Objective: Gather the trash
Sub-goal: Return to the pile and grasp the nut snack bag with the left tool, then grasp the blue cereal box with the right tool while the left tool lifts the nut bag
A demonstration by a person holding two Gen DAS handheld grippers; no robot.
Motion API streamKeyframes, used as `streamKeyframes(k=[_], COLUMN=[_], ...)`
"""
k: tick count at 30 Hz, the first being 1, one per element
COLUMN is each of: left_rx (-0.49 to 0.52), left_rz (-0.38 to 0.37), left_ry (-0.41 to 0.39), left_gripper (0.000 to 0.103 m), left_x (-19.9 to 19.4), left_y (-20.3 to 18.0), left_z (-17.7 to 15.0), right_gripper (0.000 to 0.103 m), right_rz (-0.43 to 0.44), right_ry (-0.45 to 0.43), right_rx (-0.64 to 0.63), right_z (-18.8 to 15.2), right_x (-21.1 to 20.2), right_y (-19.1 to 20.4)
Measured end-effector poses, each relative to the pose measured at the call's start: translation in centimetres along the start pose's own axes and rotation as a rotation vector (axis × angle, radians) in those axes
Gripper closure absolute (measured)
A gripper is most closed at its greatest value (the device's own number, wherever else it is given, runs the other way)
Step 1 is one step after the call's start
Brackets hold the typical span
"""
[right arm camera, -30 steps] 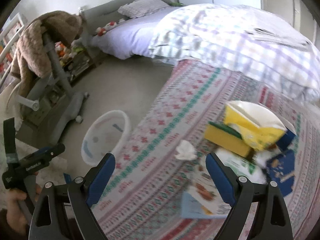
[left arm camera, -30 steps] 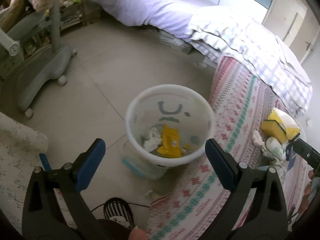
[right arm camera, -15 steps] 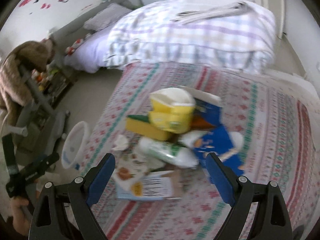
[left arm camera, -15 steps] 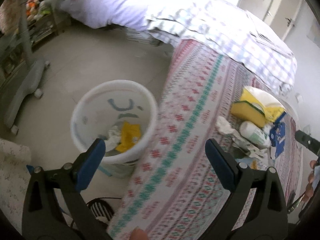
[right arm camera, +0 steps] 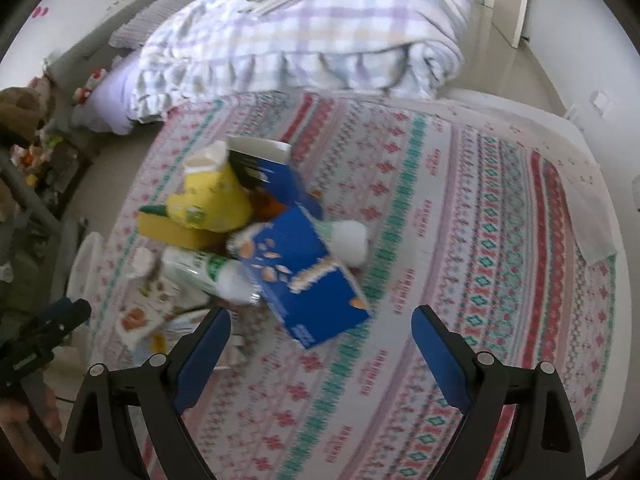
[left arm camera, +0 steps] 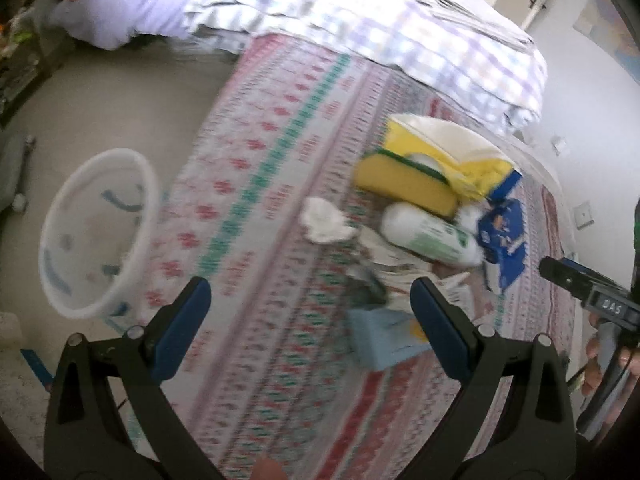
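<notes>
A heap of trash lies on the patterned bedspread (left arm camera: 280, 184): a yellow sponge (left arm camera: 404, 184), a yellow bag (left arm camera: 448, 152), a white and green bottle (left arm camera: 430, 236), a crumpled tissue (left arm camera: 324, 222), a blue box (right arm camera: 304, 276) and a light blue packet (left arm camera: 384, 340). The white bin (left arm camera: 96, 228) stands on the floor to the left. My left gripper (left arm camera: 310, 320) is open and empty above the bedspread, just short of the heap. My right gripper (right arm camera: 322, 344) is open and empty, close over the blue box (left arm camera: 502, 240).
A folded checked quilt (right arm camera: 304, 40) lies across the far side of the bed. The grey floor (left arm camera: 116, 92) stretches left of the bed. A chair base with castors (left arm camera: 16, 176) stands beyond the bin. Shelves with toys (right arm camera: 36, 148) stand at far left.
My left gripper swung right from over the bin to the heap on the bed. My right gripper moved right, over the blue box. Both stayed open.
</notes>
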State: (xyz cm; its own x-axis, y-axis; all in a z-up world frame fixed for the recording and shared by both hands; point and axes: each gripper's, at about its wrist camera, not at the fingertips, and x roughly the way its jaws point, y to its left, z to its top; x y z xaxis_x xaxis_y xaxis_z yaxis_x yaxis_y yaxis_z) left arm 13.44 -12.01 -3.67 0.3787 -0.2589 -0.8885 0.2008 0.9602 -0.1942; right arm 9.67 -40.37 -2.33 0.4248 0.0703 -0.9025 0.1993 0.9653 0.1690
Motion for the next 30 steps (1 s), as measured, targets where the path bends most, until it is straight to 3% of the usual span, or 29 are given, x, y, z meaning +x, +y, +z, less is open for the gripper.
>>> streamKeyframes(k=[8,12,15,19,23,30], left_rx=[0.121,0.157,0.161,0.15,0.146,0.145], left_rz=[-0.089,-0.081,-0.079,-0.08,-0.118,-0.119], left_ry=[0.083,0.104,0.116,0.133,0.141,0.108], left_gripper=[0.004,0.005,0.016,0.04,0.048,0.049], left_x=[2.4,3.4,4.1,4.8,4.8,3.6], left_y=[-5.1,-6.4,-6.6,-6.2,-6.0,-5.3], left_z=[-0.1,-0.4,-0.3,-0.1,0.0,0.2], right_gripper=[0.01,0.01,0.01,0.01,0.01,0.01], right_rz=[-0.028,-0.024,-0.024,-0.022,-0.011,0.021], right_ry=[0.035,0.045,0.045,0.055,0.061,0.073], right_rx=[0.021,0.027,0.019,0.011,0.002,-0.012], right_z=[-0.1,-0.1,-0.1,-0.1,0.1,0.7], right_x=[0.9,1.1,1.2,1.5,2.0,2.9], right_y=[-1.8,-2.1,-2.1,-2.0,-1.9,-1.1])
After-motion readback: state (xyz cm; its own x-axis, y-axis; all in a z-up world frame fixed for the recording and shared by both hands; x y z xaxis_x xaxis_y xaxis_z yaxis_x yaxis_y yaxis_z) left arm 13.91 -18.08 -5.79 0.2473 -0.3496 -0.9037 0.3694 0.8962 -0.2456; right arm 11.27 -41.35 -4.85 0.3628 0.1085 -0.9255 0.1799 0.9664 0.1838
